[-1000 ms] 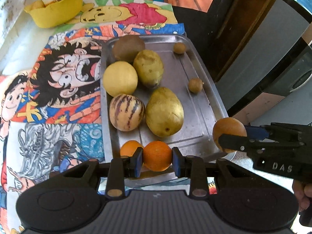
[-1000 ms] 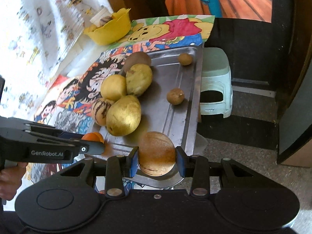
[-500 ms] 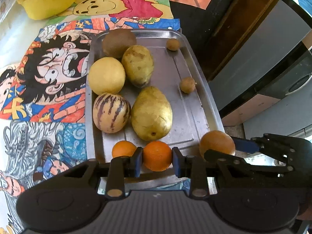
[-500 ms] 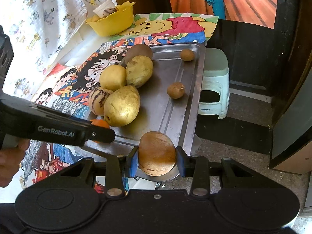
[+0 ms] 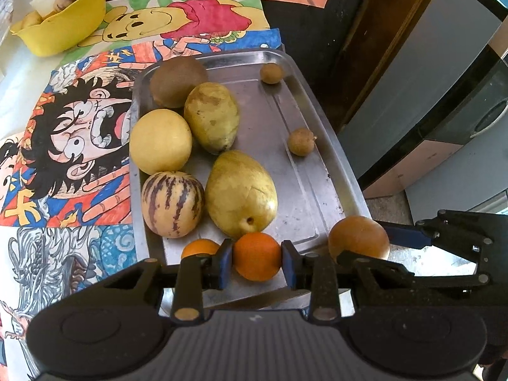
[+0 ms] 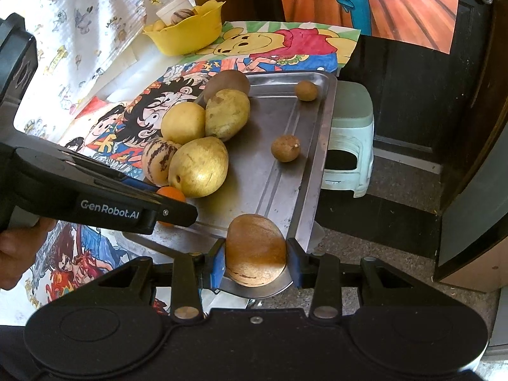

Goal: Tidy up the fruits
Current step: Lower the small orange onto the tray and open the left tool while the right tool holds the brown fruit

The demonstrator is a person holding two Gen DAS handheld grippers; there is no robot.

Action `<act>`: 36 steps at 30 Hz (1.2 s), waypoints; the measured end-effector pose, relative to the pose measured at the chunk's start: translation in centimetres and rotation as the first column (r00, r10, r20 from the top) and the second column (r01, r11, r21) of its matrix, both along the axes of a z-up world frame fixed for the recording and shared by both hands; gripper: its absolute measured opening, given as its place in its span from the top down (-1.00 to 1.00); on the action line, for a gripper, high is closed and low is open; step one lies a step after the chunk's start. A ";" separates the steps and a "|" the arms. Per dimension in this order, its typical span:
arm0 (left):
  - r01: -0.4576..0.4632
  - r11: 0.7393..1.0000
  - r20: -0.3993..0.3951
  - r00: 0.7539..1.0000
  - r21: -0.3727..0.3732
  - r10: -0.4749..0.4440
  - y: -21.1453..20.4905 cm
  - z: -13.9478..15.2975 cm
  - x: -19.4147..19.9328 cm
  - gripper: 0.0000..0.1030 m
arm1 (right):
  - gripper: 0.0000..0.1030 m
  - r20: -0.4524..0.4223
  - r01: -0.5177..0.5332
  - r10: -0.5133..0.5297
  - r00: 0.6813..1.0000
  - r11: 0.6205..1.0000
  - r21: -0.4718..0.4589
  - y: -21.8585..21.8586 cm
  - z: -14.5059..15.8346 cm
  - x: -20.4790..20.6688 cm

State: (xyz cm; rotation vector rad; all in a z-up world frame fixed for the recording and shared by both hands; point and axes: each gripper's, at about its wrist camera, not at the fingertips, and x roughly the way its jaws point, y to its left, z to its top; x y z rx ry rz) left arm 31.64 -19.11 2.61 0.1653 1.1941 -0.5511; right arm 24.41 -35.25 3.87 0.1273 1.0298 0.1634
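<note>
My left gripper (image 5: 256, 260) is shut on an orange (image 5: 256, 255) over the near edge of the steel tray (image 5: 314, 171). A second orange (image 5: 199, 248) lies just left of it. My right gripper (image 6: 256, 258) is shut on a round brown fruit (image 6: 255, 249) at the tray's near right corner (image 6: 304, 219); that fruit also shows in the left wrist view (image 5: 358, 238). On the tray lie two yellow-green mangoes (image 5: 239, 192), a yellow round fruit (image 5: 160, 141), a striped melon (image 5: 172, 202), a dark brown fruit (image 5: 177, 82) and two small brown fruits (image 5: 300, 141).
A yellow bowl (image 5: 60, 19) with fruit stands at the table's far left. Cartoon drawings cover the table (image 5: 63, 146). A pale green stool (image 6: 350, 139) stands on the floor beside the tray's right edge. A dark door and cabinets are to the right.
Both grippers have kept their fruits and drawn a little closer to the tray's near edge. The fruits on the tray have not moved.
</note>
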 end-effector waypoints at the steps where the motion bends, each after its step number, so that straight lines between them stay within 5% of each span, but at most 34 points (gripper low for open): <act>1: 0.000 1.000 -0.002 1.000 0.000 0.000 0.0 0.0 0.0 0.29 | 0.19 0.000 0.000 0.000 1.000 1.000 0.000 0.0 0.0 0.0; 8: -0.010 1.000 -0.007 1.000 -0.002 0.010 0.0 0.0 0.2 0.26 | 0.17 0.001 -0.013 0.013 1.000 1.000 -0.002 0.0 -0.1 0.0; 36: -0.089 0.996 -0.004 0.996 -0.002 0.089 1.8 1.8 -0.6 -0.35 | 0.04 0.010 0.001 -0.002 1.000 1.000 0.012 -0.6 0.6 -0.5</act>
